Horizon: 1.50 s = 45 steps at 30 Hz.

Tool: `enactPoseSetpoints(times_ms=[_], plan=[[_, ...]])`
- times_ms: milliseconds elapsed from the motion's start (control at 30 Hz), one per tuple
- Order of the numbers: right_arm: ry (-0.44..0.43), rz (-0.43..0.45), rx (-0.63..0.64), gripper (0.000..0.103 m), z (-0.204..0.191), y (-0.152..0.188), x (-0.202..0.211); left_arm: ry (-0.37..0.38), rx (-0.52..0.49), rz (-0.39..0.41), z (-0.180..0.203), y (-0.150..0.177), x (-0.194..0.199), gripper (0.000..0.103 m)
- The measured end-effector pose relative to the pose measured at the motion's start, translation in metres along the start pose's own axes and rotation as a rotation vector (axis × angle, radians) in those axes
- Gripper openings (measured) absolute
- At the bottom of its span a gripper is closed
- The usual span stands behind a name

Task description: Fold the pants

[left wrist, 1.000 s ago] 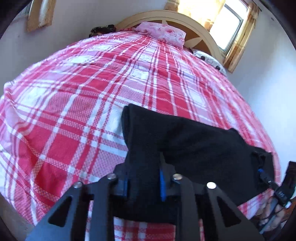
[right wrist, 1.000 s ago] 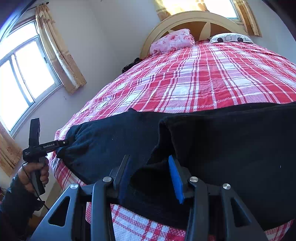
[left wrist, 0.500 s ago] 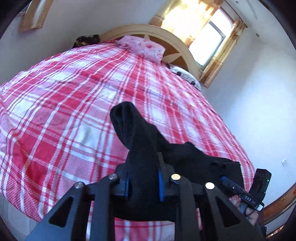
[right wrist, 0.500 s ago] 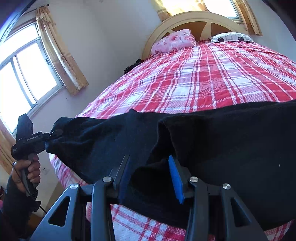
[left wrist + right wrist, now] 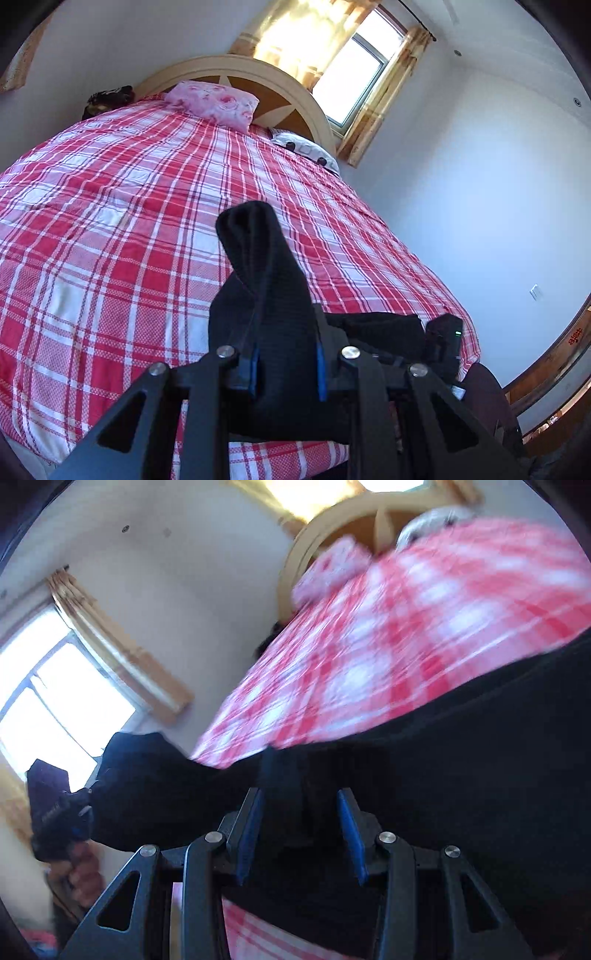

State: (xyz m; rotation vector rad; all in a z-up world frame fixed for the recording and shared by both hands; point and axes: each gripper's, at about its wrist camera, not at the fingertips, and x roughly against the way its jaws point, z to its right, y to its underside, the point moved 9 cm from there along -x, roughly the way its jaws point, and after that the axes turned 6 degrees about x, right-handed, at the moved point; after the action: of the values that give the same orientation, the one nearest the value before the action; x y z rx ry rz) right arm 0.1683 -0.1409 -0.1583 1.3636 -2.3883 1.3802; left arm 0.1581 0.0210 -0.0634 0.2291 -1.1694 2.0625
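The black pants (image 5: pixel 266 280) hang between both grippers above the red plaid bed (image 5: pixel 110 229). My left gripper (image 5: pixel 284 369) is shut on one end of the pants, and a bunched fold stands up between its blue pads. My right gripper (image 5: pixel 301 834) is shut on the other end of the pants (image 5: pixel 461 775), which fill the lower right of its blurred view. The left gripper also shows in the right wrist view (image 5: pixel 70 812), at the far left. The right gripper shows in the left wrist view (image 5: pixel 443 343), low at the right.
A pink floral pillow (image 5: pixel 214 103) and a white patterned pillow (image 5: pixel 306 151) lie at the cream headboard (image 5: pixel 258 70). A curtained window (image 5: pixel 354 88) is behind the bed. A second window (image 5: pixel 55 709) is at the left. The bed's foot edge is just below the grippers.
Both grippers have risen with the pants, lifting them off the bed. The left end has swung up and toward the right gripper. The right wrist view is now tilted and motion-blurred.
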Motion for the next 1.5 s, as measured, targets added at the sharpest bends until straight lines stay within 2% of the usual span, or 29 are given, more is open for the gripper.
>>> enactPoseSetpoints(times_ms=[100, 133, 233, 367, 533, 633, 800, 1100, 1333, 1500], plan=[[0.064, -0.036, 0.071, 0.049, -0.002, 0.002, -0.023, 0.002, -0.006, -0.005, 0.004, 0.001, -0.003, 0.023], [0.065, -0.048, 0.105, 0.053, -0.007, 0.002, -0.025, 0.003, -0.006, -0.008, 0.006, 0.001, -0.005, 0.023], [0.024, -0.051, 0.102, 0.053, -0.01, -0.001, -0.013, 0.011, -0.015, -0.02, 0.015, 0.004, -0.011, 0.023], [0.07, 0.093, 0.022, 0.053, 0.013, -0.017, 0.041, 0.052, -0.031, -0.045, 0.036, 0.004, -0.021, 0.023], [0.231, 0.244, -0.17, 0.053, 0.067, -0.026, 0.11, 0.124, -0.085, -0.058, 0.08, -0.002, -0.033, 0.023], [0.24, 0.31, -0.259, 0.053, 0.085, -0.021, 0.14, 0.168, -0.111, -0.071, 0.108, -0.002, -0.041, 0.023], [0.287, 0.34, -0.277, 0.053, 0.101, -0.016, 0.163, 0.214, -0.148, -0.117, 0.142, 0.007, -0.057, 0.023], [0.298, 0.371, -0.317, 0.053, 0.109, -0.011, 0.175, 0.264, -0.226, -0.204, 0.198, 0.028, -0.096, 0.023], [0.366, 0.509, -0.348, 0.053, 0.12, -0.016, 0.214, 0.241, -0.295, -0.283, 0.219, 0.058, -0.139, 0.023], [0.392, 0.538, -0.37, 0.053, 0.13, -0.015, 0.228, 0.225, -0.331, -0.356, 0.23, 0.09, -0.167, 0.023]])
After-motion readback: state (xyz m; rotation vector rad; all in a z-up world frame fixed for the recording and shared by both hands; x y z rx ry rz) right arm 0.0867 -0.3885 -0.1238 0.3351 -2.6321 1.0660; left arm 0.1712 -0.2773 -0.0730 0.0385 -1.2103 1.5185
